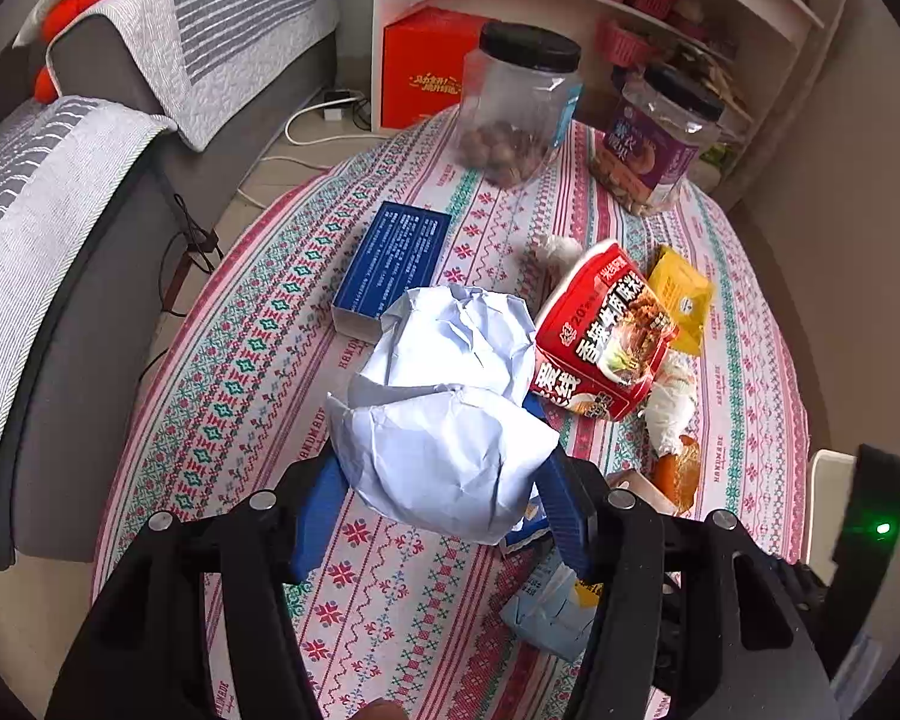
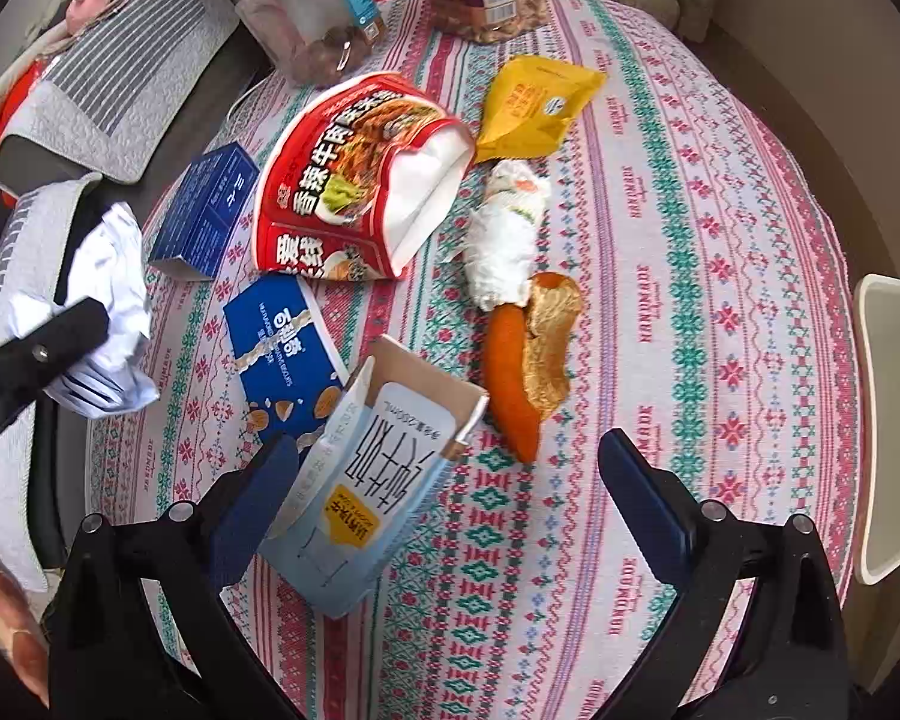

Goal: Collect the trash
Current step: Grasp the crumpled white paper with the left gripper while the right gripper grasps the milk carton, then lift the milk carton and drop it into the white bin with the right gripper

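Observation:
My left gripper [image 1: 444,468] is shut on a crumpled white paper ball [image 1: 444,396] and holds it above the patterned tablecloth [image 1: 390,600]; the ball also shows at the left of the right wrist view [image 2: 114,276]. My right gripper [image 2: 450,480] is open just above the table, its left finger beside a flattened light-blue milk carton [image 2: 366,480]. Other trash lies ahead: a red noodle cup [image 2: 354,180], a blue almond box [image 2: 282,342], a yellow wrapper [image 2: 534,108], a crumpled tissue [image 2: 507,240] and orange peel [image 2: 528,354].
A blue box [image 1: 393,258] lies at the table's left. Two black-lidded jars, one with nuts [image 1: 519,102] and one purple-labelled [image 1: 654,144], stand at the far edge. A grey sofa [image 1: 60,240] is on the left, a white shelf [image 1: 570,0] behind, a white chair [image 2: 894,420] at right.

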